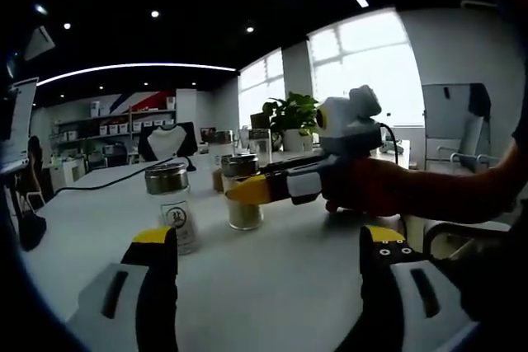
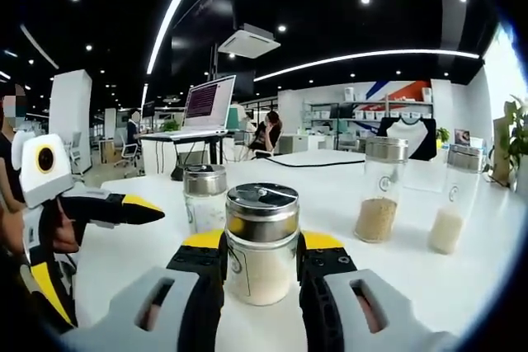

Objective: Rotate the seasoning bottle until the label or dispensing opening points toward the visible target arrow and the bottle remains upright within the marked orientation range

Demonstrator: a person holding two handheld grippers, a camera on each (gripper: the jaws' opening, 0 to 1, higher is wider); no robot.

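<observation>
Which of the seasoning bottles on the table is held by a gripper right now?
The nearest bottle, with pale granules, sits between the right gripper jaws; the other three bottles stand free behind it.

White table (image 2: 346,172), 4 seasoning bottles (image 2: 261,241) standing upright, black cable (image 2: 309,163)

I make out a dark mark on the near bottle's label (image 1: 176,218), but can't read it.

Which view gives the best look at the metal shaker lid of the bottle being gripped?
The right gripper view: the glass seasoning bottle with the metal shaker lid sits centred between the right claw, its lid top visible. In the left gripper view that bottle is smaller, partly behind the right claw.
</observation>
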